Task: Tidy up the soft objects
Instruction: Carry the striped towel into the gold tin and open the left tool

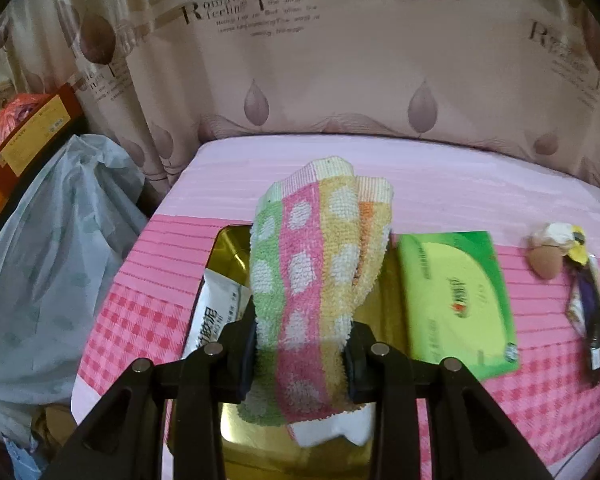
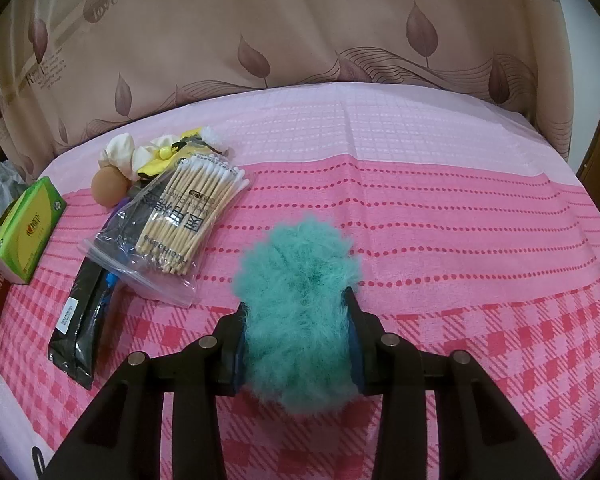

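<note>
Towel (image 1: 320, 264), striped green, pink and yellow with white dots, hangs pinched in our left tongs (image 1: 304, 356), which press on its lower part. It is raised over a gold tin (image 1: 236, 240) on the pink cloth (image 1: 156, 248), and its far end points toward the curtain (image 1: 340, 80). A white packet (image 1: 216, 312) lies in the tin, and a green box (image 1: 456, 296) sits just beside the tin on the right. Our right tongs (image 2: 298, 344) squeeze a teal pompom (image 2: 300, 300) above the cloth. To their left we see 1 bag of swabs (image 2: 188, 216), a black pouch (image 2: 80, 328) and a sponge (image 2: 109, 188).
</note>
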`<state>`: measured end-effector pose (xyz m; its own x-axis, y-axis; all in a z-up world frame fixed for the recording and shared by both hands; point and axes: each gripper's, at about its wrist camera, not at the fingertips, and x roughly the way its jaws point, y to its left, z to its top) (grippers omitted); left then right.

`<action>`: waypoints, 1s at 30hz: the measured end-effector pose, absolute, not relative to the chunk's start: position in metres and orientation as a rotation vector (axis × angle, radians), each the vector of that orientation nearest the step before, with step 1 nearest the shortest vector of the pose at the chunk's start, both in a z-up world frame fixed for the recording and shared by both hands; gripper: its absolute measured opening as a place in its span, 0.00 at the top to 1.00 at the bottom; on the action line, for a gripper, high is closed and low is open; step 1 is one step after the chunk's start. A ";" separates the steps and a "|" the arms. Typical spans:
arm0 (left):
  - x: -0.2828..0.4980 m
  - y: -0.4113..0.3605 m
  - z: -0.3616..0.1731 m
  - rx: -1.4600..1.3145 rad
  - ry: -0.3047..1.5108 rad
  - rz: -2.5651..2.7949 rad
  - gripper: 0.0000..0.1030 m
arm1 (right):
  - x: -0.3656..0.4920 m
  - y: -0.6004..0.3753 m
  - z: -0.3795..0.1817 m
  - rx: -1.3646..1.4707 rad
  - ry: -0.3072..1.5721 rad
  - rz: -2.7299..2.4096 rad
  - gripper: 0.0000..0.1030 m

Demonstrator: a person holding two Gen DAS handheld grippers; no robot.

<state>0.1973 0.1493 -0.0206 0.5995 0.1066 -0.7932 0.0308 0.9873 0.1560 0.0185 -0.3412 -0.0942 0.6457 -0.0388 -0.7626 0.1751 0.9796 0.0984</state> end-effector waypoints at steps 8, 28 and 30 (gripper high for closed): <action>0.226 0.163 -0.048 0.166 0.985 0.053 0.67 | 0.019 -0.339 -0.095 0.150 0.867 -0.129 0.64; 0.242 0.190 -0.083 0.142 1.080 0.127 0.46 | 0.021 -0.334 -0.096 0.121 0.875 -0.140 0.62; 0.241 0.192 -0.082 0.131 1.077 0.119 0.45 | 0.021 -0.333 -0.096 0.121 0.874 -0.140 0.62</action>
<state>0.2407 0.1915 -0.0818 0.4691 0.1604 -0.8685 -0.0326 0.9858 0.1645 0.0209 -0.3333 -0.0962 0.6332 -0.0732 -0.7705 0.1718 0.9840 0.0477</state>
